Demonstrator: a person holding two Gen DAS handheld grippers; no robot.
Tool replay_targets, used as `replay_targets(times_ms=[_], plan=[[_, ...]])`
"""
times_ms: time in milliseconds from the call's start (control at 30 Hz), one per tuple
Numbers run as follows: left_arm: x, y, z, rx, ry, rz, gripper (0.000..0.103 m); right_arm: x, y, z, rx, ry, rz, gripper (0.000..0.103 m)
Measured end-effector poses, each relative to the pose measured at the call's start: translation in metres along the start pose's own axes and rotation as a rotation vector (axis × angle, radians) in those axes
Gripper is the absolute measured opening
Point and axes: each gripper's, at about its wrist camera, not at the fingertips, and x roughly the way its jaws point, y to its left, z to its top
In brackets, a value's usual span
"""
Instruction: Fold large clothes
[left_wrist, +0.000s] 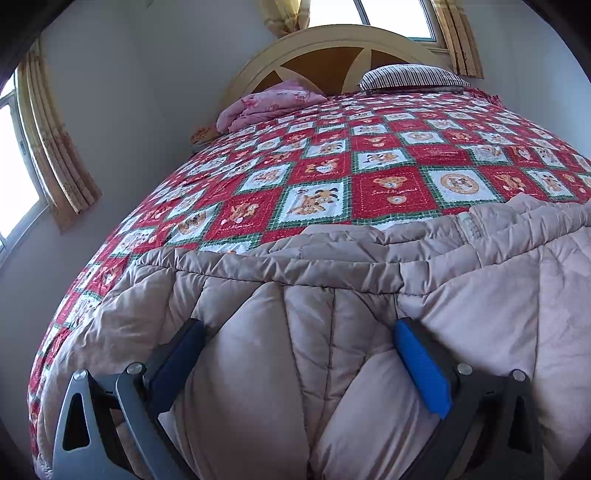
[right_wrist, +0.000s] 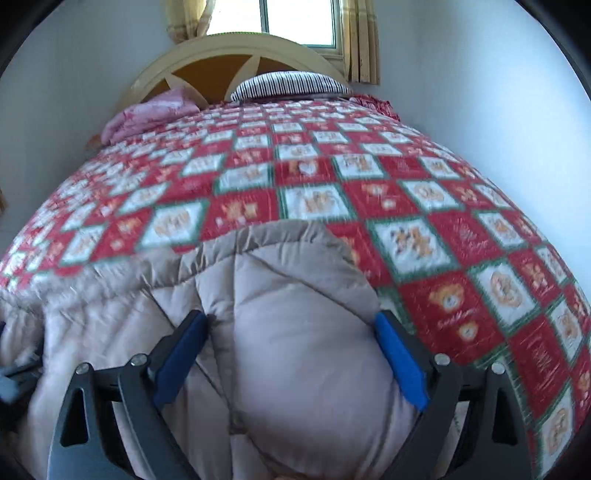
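A big beige quilted padded garment (left_wrist: 332, 295) lies across the near end of the bed; it also fills the near part of the right wrist view (right_wrist: 295, 332). My left gripper (left_wrist: 299, 328) stands open, its blue-padded fingers (left_wrist: 421, 365) wide apart with a thick bulge of the garment between them. My right gripper (right_wrist: 291, 325) is open too, its fingers (right_wrist: 399, 362) either side of a rounded puffed part near the garment's right end. Whether the pads press the fabric is unclear. The right view is motion-blurred.
The bed carries a red, white and green teddy-bear patchwork cover (left_wrist: 369, 158). A pink folded quilt (left_wrist: 266, 103) and a striped pillow (left_wrist: 410, 77) lie at the cream headboard (left_wrist: 325, 40). Walls stand on both sides; curtained windows (left_wrist: 22, 155) are at left and behind.
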Motion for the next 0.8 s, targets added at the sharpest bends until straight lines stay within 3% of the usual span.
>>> replay_targets(times_ms=[133, 300, 800], plan=[[0.000, 0.001, 0.000, 0.001, 0.000, 0.000, 0.102, 0.005, 0.008, -0.002, -0.027, -0.010, -0.040, 0.097], [0.000, 0.000, 0.000, 0.008, 0.001, -0.001, 0.102, 0.020, -0.004, 0.000, 0.012, 0.051, 0.001, 0.100], [0.002, -0.001, 0.000, 0.009, 0.003, 0.000, 0.102, 0.028, 0.002, -0.003, -0.008, 0.093, -0.041, 0.102]])
